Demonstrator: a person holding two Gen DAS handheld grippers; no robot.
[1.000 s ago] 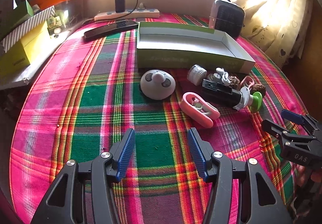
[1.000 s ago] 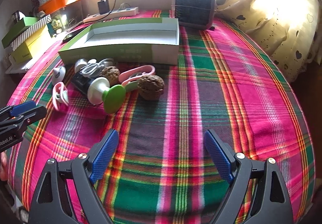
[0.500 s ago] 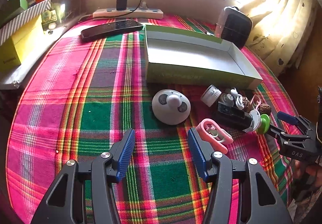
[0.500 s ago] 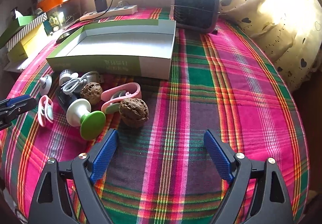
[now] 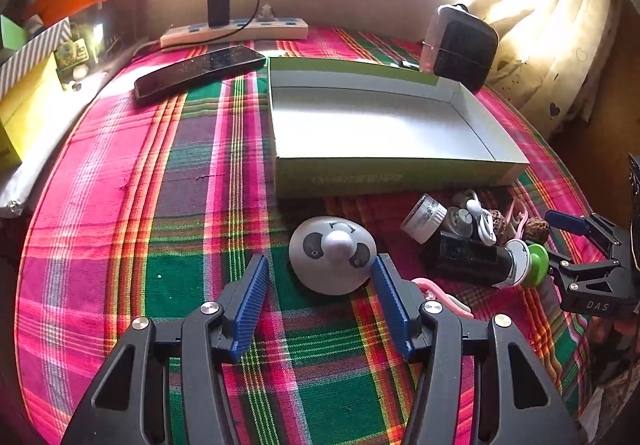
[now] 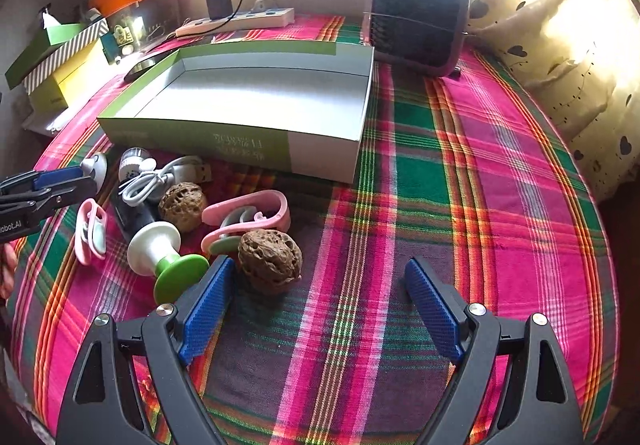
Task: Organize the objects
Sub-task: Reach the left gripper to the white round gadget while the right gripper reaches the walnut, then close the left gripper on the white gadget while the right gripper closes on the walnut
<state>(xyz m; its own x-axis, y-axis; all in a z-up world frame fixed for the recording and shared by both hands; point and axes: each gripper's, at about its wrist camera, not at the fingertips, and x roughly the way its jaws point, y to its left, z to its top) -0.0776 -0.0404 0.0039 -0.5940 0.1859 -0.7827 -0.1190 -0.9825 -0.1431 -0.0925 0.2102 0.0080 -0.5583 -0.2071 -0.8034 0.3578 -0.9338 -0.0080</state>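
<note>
An empty green-and-white box (image 5: pixel 384 125) lies on the plaid cloth; it also shows in the right wrist view (image 6: pixel 256 93). My left gripper (image 5: pixel 320 285) is open, its blue pads just short of a white dome with panda eyes (image 5: pixel 332 253). My right gripper (image 6: pixel 316 285) is open; a brown walnut (image 6: pixel 270 257) sits just inside its left pad. Beside it lie a green-and-white spool (image 6: pixel 164 253), a pink clip (image 6: pixel 248 217), a second walnut (image 6: pixel 182 201), a white cable (image 6: pixel 160 175), a black block (image 5: pixel 468 259) and a small white jar (image 5: pixel 424 217).
A black phone (image 5: pixel 200 71) and a power strip with charger (image 5: pixel 234 31) lie at the back. A small dark fan (image 6: pixel 418 17) stands behind the box. Yellow and striped boxes (image 6: pixel 60 57) sit at the left. A curtain (image 6: pixel 560 45) hangs at the right.
Both grippers have moved forward toward the objects. The left one has closed in on the white dome; the right one has reached the walnut. Both stayed open.
</note>
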